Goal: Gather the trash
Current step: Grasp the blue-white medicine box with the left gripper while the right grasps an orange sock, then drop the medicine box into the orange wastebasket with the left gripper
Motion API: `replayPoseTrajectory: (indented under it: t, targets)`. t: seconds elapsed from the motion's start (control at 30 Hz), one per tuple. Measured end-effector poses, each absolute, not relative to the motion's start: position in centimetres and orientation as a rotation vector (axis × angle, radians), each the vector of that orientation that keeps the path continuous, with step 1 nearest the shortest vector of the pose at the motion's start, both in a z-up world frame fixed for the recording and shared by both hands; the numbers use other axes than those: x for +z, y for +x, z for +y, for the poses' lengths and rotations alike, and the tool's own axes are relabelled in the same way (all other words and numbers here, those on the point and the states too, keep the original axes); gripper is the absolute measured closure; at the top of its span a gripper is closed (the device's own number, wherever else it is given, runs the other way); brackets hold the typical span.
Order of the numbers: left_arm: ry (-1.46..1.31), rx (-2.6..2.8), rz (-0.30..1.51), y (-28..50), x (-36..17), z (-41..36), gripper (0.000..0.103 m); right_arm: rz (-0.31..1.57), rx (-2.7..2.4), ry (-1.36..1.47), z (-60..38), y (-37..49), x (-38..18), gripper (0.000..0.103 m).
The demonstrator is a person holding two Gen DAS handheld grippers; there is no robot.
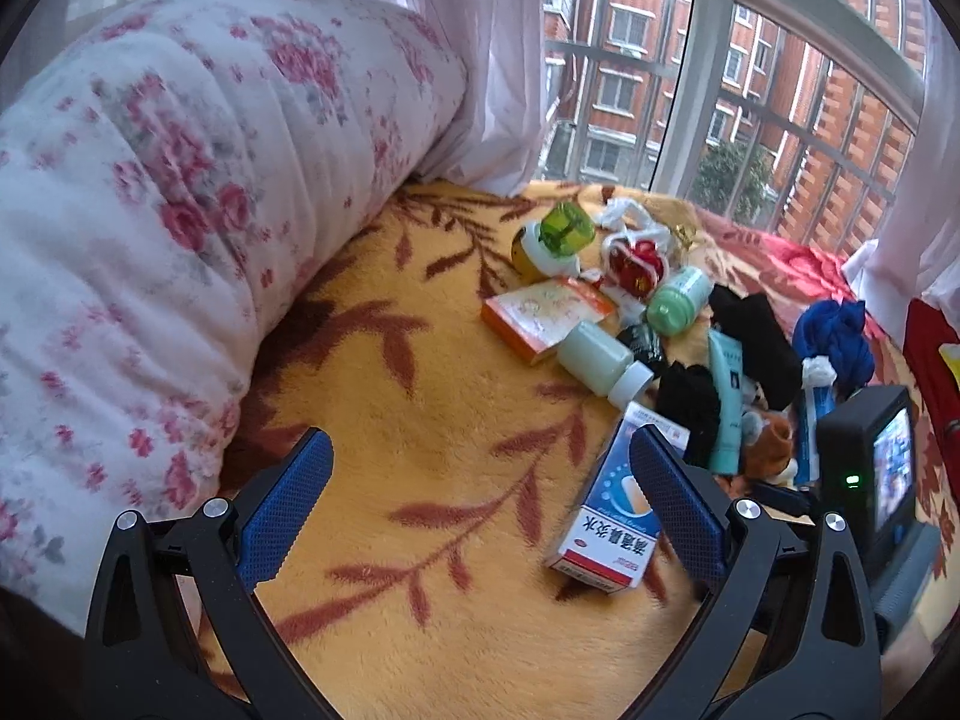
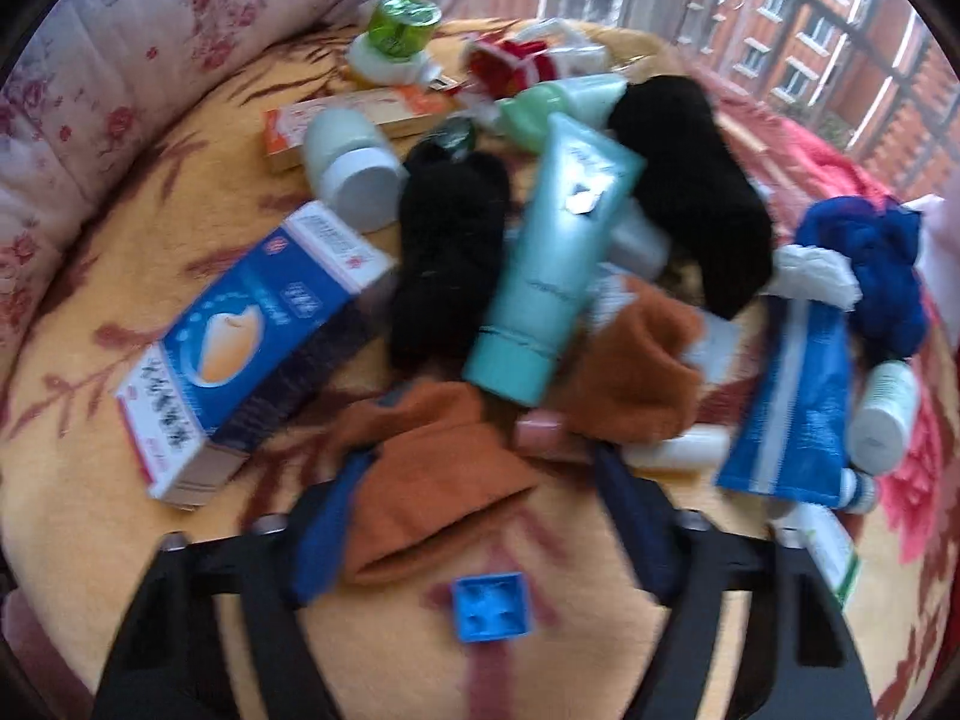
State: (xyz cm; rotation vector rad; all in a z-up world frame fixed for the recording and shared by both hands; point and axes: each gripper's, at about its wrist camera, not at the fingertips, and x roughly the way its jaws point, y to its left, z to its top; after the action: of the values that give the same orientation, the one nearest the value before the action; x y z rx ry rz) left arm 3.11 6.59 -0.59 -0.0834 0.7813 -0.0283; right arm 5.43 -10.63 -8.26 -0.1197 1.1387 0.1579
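A yellow plush blanket with a brown leaf pattern (image 1: 420, 420) covers a bed by a large barred window (image 1: 750, 120) that looks onto red brick apartment blocks. A rolled white quilt printed with pink roses (image 1: 180, 180) lies along the blanket's left side.

The trash sits in a loose pile on the blanket. In the right wrist view a teal plastic squeeze tube (image 2: 552, 258) lies tilted across two black fuzzy socks (image 2: 450, 252), with a white plastic bottle on its side (image 2: 351, 165) just beside a flat orange and white carton (image 2: 360, 114). A blue and white medicine box with Chinese print (image 2: 252, 336) lies at the pile's left edge, a green-lidded jar (image 2: 399, 24) at the far side, a flattened blue toothpaste tube (image 2: 792, 402) and a crumpled blue cloth (image 2: 870, 264) to the right.

The left gripper (image 1: 480, 480) hovers with its blue-padded jaws spread wide and empty; its right finger (image 1: 672, 492) overlaps the medicine box in view.

The right gripper (image 2: 480, 480) is blurred, its jaws apart on either side of a rust-orange knitted sock (image 2: 444, 468); whether they press it cannot be told. A small blue square plastic piece (image 2: 492, 606) lies on the blanket between the fingers.
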Motion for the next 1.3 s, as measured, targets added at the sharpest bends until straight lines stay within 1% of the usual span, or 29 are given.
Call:
replayPoseTrajectory:
  t: [0.1, 0.27, 0.47, 0.53, 0.6, 0.7, 0.73, 0.77, 0.8, 0.83, 0.87, 1.03, 1.1, 1.17, 1.23, 1.3]
  targets:
    - [-0.071, -0.088, 0.825, 3.9, -1.7, 6.3, 0.006, 1.113, 0.155, -0.121, -10.8, 4.4, -6.9, 0.079]
    - [0.042, -0.160, 0.865, 4.6, -3.8, 4.1, 0.006, 1.000, 0.091, -0.066, -14.7, 0.7, -3.3, 0.080]
    - [0.217, -0.211, 0.948, 6.7, -7.8, -0.9, 0.005, 0.877, 0.077, 0.051, -19.4, -5.1, 0.9, 0.080]
    - [0.212, -0.232, 0.952, 7.1, -8.0, -1.7, 0.006, 0.845, 0.086, 0.077, -19.8, -7.2, 1.8, 0.080]
    - [0.263, -0.199, 0.955, 7.5, -8.7, -2.5, 0.006, 0.821, 0.097, 0.085, -20.1, -8.8, 2.2, 0.079]
    - [0.286, -0.186, 1.006, 8.6, -10.4, -3.0, 0.007, 0.805, 0.105, 0.099, -20.3, -10.4, 2.4, 0.079]
    - [0.285, -0.180, 1.020, 8.9, -10.8, -2.9, 0.008, 0.800, 0.104, 0.103, -20.6, -11.0, 2.6, 0.079]
    - [0.262, -0.197, 1.030, 9.0, -10.9, -2.6, 0.018, 0.796, 0.098, 0.103, -20.7, -11.3, 2.7, 0.079]
    - [0.241, -0.222, 1.033, 9.0, -10.8, -2.4, 0.031, 0.791, 0.093, 0.105, -20.8, -11.7, 2.7, 0.079]
    - [0.217, -0.242, 1.038, 8.9, -10.5, -2.1, 0.051, 0.791, 0.091, 0.112, -21.0, -12.2, 2.8, 0.079]
    - [0.208, -0.235, 1.031, 8.6, -10.2, -2.0, 0.052, 0.793, 0.092, 0.123, -21.1, -12.5, 2.7, 0.079]
    - [0.223, -0.312, 0.989, 4.4, -7.3, -1.3, 0.053, 0.808, 0.127, 0.124, -20.9, -15.2, 2.4, 0.079]
    - [0.248, -0.429, 0.950, -0.1, -5.0, -0.6, 0.053, 0.827, 0.166, 0.118, -20.4, -16.9, 2.1, 0.079]
    - [0.265, -0.549, 0.939, -4.4, -3.5, 0.1, 0.052, 0.884, 0.237, 0.116, -19.5, -19.1, 1.0, 0.079]
    - [0.276, -0.667, 0.965, -8.9, -3.0, 0.7, 0.052, 0.960, 0.311, 0.128, -18.4, -20.9, -0.4, 0.079]
    - [0.271, -0.780, 1.057, -13.4, -4.4, 1.1, 0.052, 1.053, 0.372, 0.124, -16.9, -22.4, -2.4, 0.079]
